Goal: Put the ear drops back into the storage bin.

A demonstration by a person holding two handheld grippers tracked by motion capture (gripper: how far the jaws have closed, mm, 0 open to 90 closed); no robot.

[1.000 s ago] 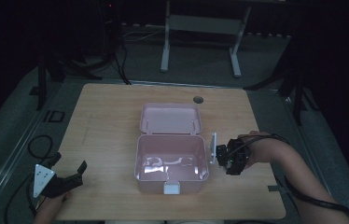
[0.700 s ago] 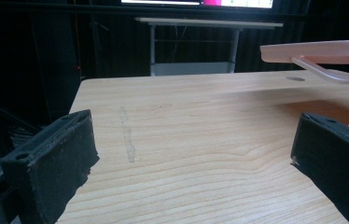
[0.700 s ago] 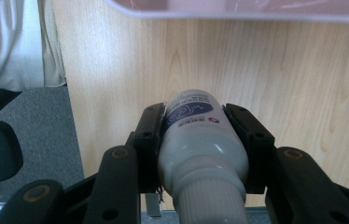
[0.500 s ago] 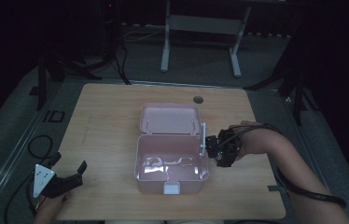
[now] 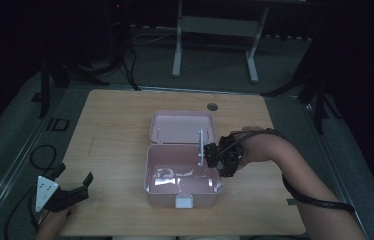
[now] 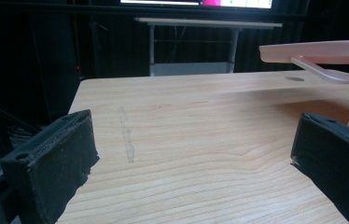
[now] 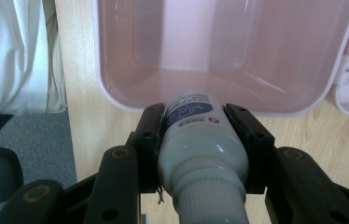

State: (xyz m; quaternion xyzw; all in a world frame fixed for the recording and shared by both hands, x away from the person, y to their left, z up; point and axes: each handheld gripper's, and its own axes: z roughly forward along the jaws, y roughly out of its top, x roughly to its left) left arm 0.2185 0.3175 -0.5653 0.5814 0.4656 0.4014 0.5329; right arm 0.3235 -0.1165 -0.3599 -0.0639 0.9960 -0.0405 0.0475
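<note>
An open pink box (image 5: pixel 183 186) sits mid-table, its lid (image 5: pixel 181 126) laid back behind it. My right gripper (image 5: pixel 210 154) is shut on a white bottle (image 7: pixel 199 135) with a blue label, held at the box's right rim (image 7: pixel 116 100). The bottle (image 5: pixel 201 146) points over the pink tub. Inside the tub I see pale glossy contents (image 5: pixel 175 175) that I cannot make out. My left gripper (image 5: pixel 72 189) rests open at the table's front left corner; in its own view the jaws stand wide apart over bare wood, with the pink lid (image 6: pixel 322 51) at the far right.
The wooden table (image 5: pixel 115 130) has a round cable hole (image 5: pixel 212 106) at the back. A white latch (image 5: pixel 184 201) sticks out from the box front. A white cloth (image 7: pixel 14 56) hangs beyond the table edge. Cables (image 5: pixel 40 155) lie on the floor at left.
My right gripper has carried the white bottle leftward from beside the box to its right rim. The left gripper has stayed where it was.
</note>
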